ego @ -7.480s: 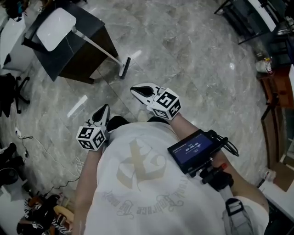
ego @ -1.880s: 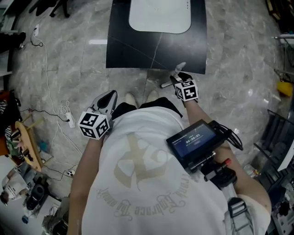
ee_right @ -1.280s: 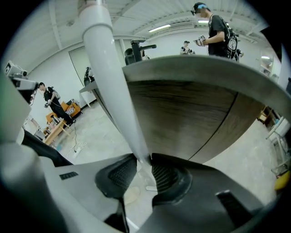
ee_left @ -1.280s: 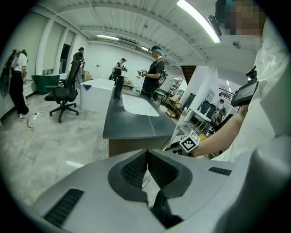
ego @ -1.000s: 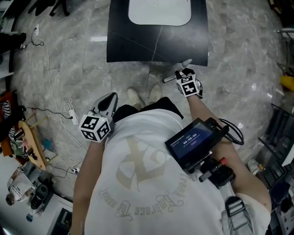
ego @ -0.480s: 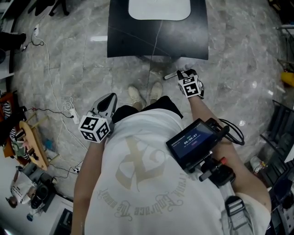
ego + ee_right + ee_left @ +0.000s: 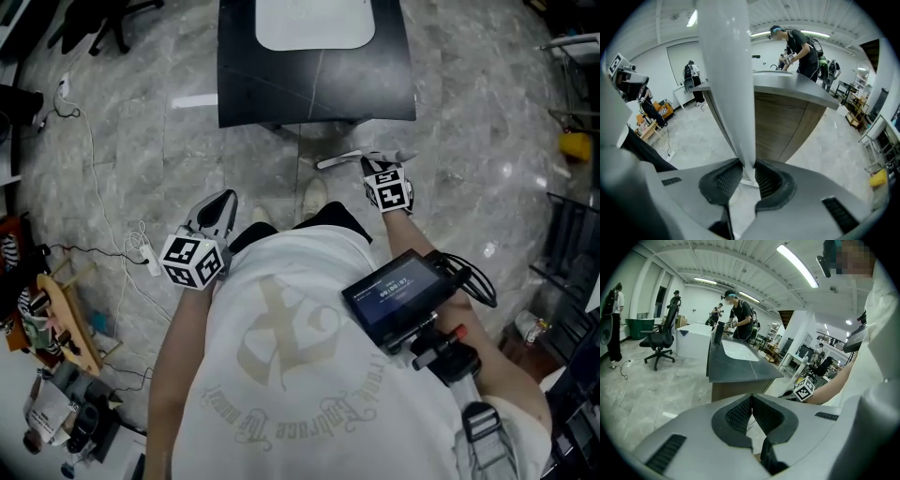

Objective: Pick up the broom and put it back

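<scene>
You have the broom (image 7: 726,79) in hand. Your right gripper (image 7: 746,176) is pinching its white handle (image 7: 336,160), with both pads pressed on the shaft, which rises straight up out of the jaws in the right gripper view. In the head view that gripper sits just off the near right corner of the dark table (image 7: 314,84), and the handle shows as a short white bar along the table's near edge. I cannot make out the brush end.

Your left gripper (image 7: 751,401) has its 2 pads pressed together on nothing. It is held off the table's near left side, well apart from the broom.

The pick-up looks done, so the putting back is the step in hand. No rack or hook shows near the table, and the table's side looks like the nearest thing to lean the broom on. Keep the pinch firm, because a long handle held at 1 point will want to swing. Steer it past the table's edge and set the brush end on the floor (image 7: 469,122) before you let the jaws part.
</scene>
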A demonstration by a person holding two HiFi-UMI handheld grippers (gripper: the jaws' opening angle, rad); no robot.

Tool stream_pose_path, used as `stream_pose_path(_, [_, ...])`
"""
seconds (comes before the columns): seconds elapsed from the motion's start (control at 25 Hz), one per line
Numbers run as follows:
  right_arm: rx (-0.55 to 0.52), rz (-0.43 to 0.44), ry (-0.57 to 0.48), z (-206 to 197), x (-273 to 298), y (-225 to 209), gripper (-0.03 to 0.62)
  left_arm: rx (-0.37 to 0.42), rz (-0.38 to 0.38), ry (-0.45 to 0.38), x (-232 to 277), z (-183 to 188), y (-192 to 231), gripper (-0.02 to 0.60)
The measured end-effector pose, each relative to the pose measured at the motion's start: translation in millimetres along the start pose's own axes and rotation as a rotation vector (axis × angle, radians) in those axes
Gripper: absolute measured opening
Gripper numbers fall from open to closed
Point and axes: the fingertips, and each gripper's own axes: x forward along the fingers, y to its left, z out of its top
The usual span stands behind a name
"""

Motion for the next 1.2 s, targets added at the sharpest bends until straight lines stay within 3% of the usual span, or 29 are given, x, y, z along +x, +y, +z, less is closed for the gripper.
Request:
stream_pose_path(0.6, [-0.055,-0.007,-0.085,52.2,-32.6,72.4,0.094,0.004,-0.045,-0.078,-31.0,-2.4,43.3,0.012])
stream_pose_path(1.2, [-0.109,-0.001,-0.213,104.6,-84.5,138.9,0.094,0.004,-0.068,-0.086,-53.3,-23.3,65.6,0.012])
